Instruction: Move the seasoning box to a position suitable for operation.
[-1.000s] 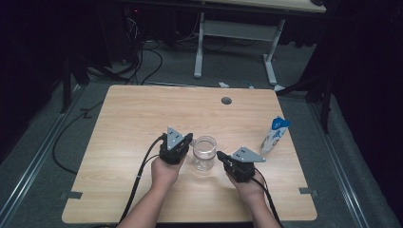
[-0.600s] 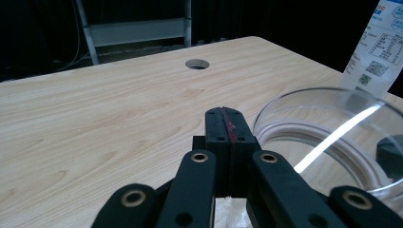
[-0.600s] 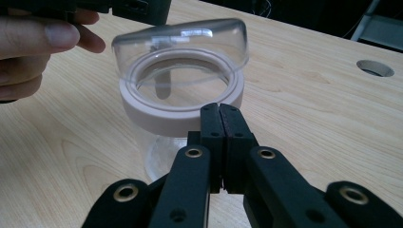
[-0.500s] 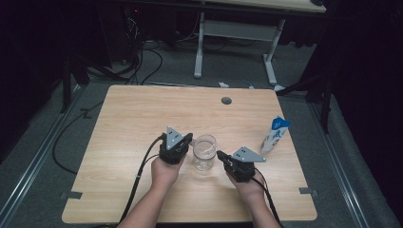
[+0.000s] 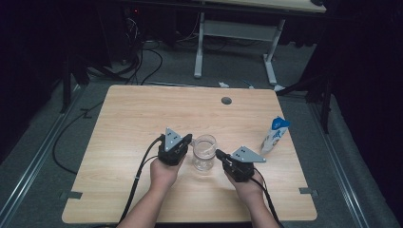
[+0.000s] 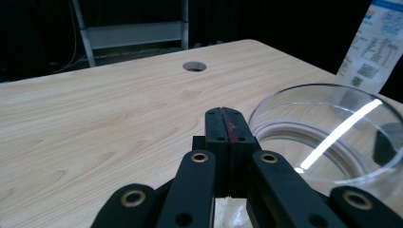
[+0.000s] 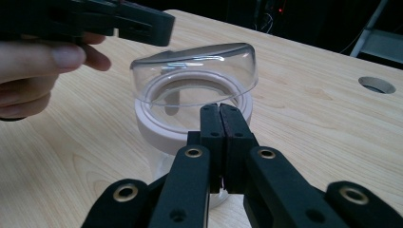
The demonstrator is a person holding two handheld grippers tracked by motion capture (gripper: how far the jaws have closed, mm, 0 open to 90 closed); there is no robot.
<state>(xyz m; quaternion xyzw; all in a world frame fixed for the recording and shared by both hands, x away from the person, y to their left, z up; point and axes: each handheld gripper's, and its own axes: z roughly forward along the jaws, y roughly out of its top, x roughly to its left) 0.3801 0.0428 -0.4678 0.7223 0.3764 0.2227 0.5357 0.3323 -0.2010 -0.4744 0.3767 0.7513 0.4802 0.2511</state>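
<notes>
A clear jar (image 5: 204, 152) stands upright in the middle of the wooden table (image 5: 142, 118), with a white ring showing through its wall (image 7: 157, 126). My left gripper (image 5: 186, 139) rests just left of the jar, jaws shut with nothing between them (image 6: 224, 114); the jar's rim (image 6: 328, 102) is close on its right. My right gripper (image 5: 220, 154) lies just right of the jar and points at it, jaws shut and empty (image 7: 219, 110), tips near the jar's wall. The left gripper (image 7: 119, 21) and the hand holding it (image 7: 43, 61) appear beyond the jar.
A white and blue pouch (image 5: 274, 134) stands near the table's right edge, also seen as the printed pouch (image 6: 375, 47). A round cable hole (image 5: 226, 100) sits at the table's far middle. Black cables (image 5: 138, 175) trail off the near edge. A desk frame (image 5: 233, 33) stands beyond.
</notes>
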